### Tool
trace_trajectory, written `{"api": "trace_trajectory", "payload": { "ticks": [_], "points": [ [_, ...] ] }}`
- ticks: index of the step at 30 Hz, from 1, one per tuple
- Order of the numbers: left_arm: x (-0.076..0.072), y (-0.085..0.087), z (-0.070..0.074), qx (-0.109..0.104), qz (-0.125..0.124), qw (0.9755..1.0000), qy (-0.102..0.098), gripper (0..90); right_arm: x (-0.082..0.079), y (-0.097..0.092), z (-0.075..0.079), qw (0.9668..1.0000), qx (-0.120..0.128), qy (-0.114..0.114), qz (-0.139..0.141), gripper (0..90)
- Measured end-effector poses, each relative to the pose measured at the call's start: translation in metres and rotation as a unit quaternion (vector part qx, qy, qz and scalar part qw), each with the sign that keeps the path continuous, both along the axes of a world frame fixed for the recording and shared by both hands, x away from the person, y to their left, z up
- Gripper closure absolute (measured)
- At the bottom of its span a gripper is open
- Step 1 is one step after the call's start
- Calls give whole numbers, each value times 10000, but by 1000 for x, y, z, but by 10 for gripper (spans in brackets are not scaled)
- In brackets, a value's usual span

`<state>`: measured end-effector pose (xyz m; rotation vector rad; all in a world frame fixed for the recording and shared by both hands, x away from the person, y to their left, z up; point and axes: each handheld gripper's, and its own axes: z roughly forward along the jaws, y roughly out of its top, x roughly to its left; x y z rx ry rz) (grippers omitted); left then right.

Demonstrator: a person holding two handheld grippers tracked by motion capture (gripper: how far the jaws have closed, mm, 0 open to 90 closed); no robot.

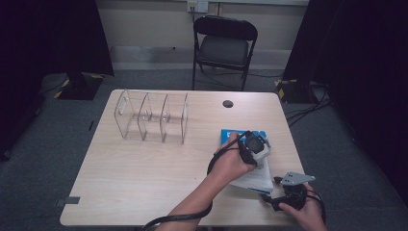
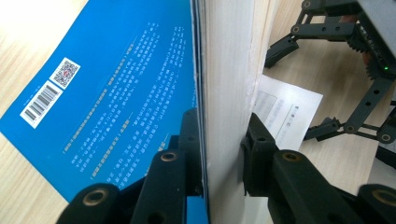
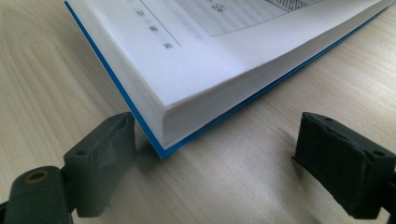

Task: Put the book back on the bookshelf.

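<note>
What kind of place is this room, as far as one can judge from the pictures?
Probably a lab or studio set up for recording, not a home. A plain wooden table stands on grey carpet, with a black folding chair behind it, dark curtains at both sides and loose cables on the floor.

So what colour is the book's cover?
Bright blue; the book's cover shows best in the left gripper view.

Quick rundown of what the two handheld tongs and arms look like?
Both tongs, left and right, are black linkage frames with brass-ringed pivots and ridged pads. The right carries a grey three-cornered plate. A black cable trails under the left forearm. Forearms are bare, no sleeves.
</note>
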<state>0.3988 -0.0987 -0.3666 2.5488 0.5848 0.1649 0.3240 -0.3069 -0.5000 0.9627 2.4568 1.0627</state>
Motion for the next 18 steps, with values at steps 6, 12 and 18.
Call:
{"api": "trace_trajectory", "payload": {
  "ticks": [6, 12, 18],
  "points": [
    [1, 1, 5, -41, 63, 10000, 4, 742, 8, 5, 0, 9997, 22, 11, -262, 120],
    [1, 0, 5, 11, 50, 10000, 10, 742, 9, 6, 1, 9994, 91, -70, -330, 256],
    [2, 0, 7, 41, 41, 10000, 2, 743, 15, 3, 1, 9990, 226, 3, -376, 229]
  ]
}}
